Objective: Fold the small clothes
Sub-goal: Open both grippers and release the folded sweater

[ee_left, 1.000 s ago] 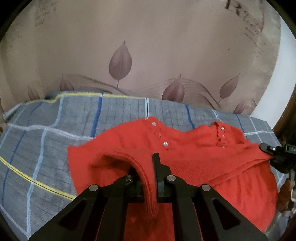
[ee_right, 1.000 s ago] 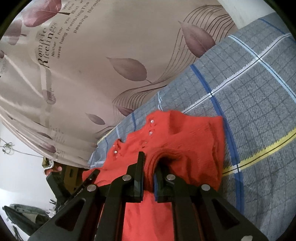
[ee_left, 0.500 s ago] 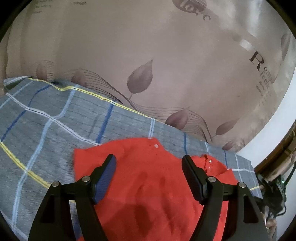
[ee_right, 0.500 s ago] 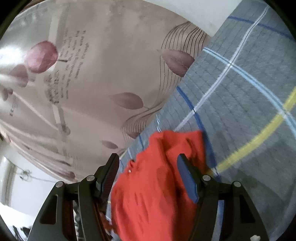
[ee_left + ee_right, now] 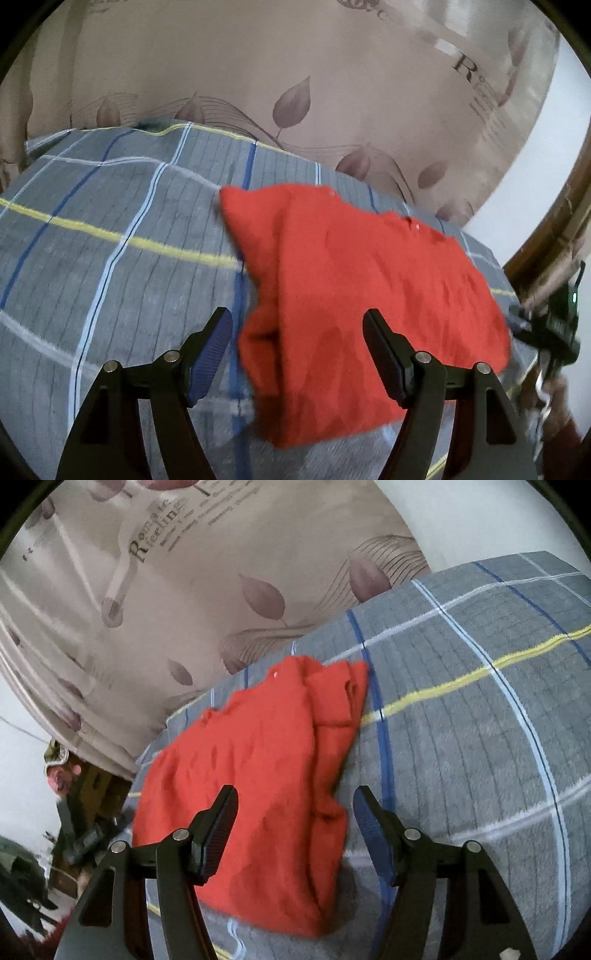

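A red knitted garment (image 5: 362, 295) lies folded on a grey checked blanket (image 5: 110, 258), its small buttons at the far edge. My left gripper (image 5: 297, 325) hovers over its near left corner, open, with nothing pressed between the blue pads. In the right wrist view the same red garment (image 5: 258, 775) lies folded, with a doubled layer along its right side. Open too, my right gripper (image 5: 295, 797) stands just short of the garment's near edge, holding nothing. The blanket (image 5: 480, 720) stretches away to the right.
A beige curtain (image 5: 332, 92) with leaf prints and lettering hangs right behind the bed. A wooden frame (image 5: 554, 240) and a blurred dark device (image 5: 554, 328) sit at the right edge. Clutter on the floor (image 5: 74, 830) lies beyond the bed's left end.
Both grippers were shut on folds of the red garment; they have let go, opened wide and drawn back. The garment now lies flat in its folded shape.
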A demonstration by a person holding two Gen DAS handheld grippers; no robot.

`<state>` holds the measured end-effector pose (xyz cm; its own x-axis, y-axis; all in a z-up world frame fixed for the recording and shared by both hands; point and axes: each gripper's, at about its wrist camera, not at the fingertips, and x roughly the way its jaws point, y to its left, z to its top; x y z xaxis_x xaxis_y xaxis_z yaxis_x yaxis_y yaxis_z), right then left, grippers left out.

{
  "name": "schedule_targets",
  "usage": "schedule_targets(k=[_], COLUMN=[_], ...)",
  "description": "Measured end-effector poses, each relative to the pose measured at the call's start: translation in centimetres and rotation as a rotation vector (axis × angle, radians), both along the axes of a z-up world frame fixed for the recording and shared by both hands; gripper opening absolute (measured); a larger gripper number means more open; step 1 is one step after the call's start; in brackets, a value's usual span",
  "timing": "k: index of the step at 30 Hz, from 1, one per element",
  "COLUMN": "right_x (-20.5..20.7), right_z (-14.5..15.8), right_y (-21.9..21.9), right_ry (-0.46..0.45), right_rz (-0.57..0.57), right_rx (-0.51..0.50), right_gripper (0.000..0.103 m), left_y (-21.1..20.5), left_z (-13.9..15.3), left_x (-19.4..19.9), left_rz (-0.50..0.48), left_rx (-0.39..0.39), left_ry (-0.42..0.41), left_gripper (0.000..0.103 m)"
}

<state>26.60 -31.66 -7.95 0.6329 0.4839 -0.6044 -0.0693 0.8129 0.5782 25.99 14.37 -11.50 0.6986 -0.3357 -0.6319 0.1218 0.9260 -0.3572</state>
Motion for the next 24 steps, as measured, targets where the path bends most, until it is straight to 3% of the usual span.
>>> schedule_targets(k=[4, 7, 12, 14, 15, 16, 19, 21, 24], right_x=[2.8, 5.4, 8.8, 9.7, 9.9, 10.1, 9.7, 9.4, 10.1], right_z=[1.5, 1.9, 1.1, 0.3, -0.1, -0.3, 0.0, 0.4, -0.8], right_y=[0.4, 1.0, 2.7, 4.1, 4.7, 5.0, 4.6, 3.4, 2.3], right_ry=[-0.043, -0.035, -0.001, 0.021, 0.036, 0.042, 0.009, -0.012, 0.031], right_rz=[-0.006, 0.003, 0.053, 0.095, 0.103, 0.1, 0.055, 0.004, -0.005], right_rx=[-0.034, -0.076, -0.12, -0.159, -0.203, -0.235, -0.246, -0.245, -0.241], right_gripper=[0.063, 0.062, 0.06, 0.038, 0.014, 0.009, 0.007, 0.006, 0.006], left_y=[-0.3, -0.8, 0.0, 1.2, 1.6, 2.1, 3.1, 2.9, 2.7], left_z=[-0.1, -0.4, -1.6, -1.8, -2.0, -2.3, -2.7, -2.5, -2.5], left_x=[-0.5, 0.1, 0.4, 0.1, 0.0, 0.0, -0.3, -0.3, -0.1], left_rz=[0.013, 0.018, 0.032, 0.056, 0.07, 0.091, 0.15, 0.157, 0.157], left_rx=[-0.023, -0.035, -0.178, -0.243, -0.265, -0.291, -0.344, -0.33, -0.313], left_ry=[-0.057, -0.052, -0.01, -0.025, -0.024, -0.019, -0.027, -0.032, -0.021], left_gripper=[0.073, 0.073, 0.073, 0.073, 0.073, 0.073, 0.073, 0.073, 0.073])
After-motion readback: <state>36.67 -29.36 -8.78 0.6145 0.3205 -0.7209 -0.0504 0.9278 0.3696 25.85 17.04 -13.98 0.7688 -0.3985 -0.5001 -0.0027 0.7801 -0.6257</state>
